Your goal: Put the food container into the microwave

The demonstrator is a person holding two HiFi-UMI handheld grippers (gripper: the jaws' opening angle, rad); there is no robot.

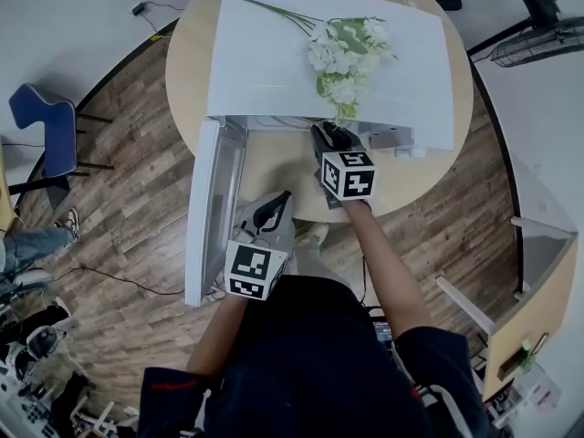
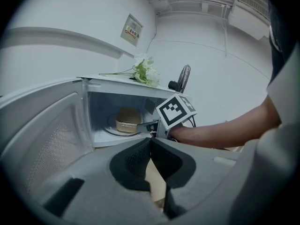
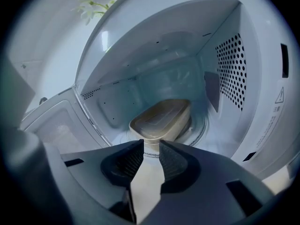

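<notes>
The food container (image 3: 161, 118) sits inside the microwave (image 1: 274, 53), just beyond the right gripper (image 3: 151, 146), whose jaws are slightly parted and released. The left gripper (image 2: 150, 142) is clenched on nothing.

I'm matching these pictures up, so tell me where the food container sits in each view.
Head view: not in it; the microwave's top hides it.
Left gripper view: the food container is left of centre, inside the open microwave.
Right gripper view: centre, on the turntable, just beyond the fingers.
Shared landmark: the white flowers on the microwave.
</notes>
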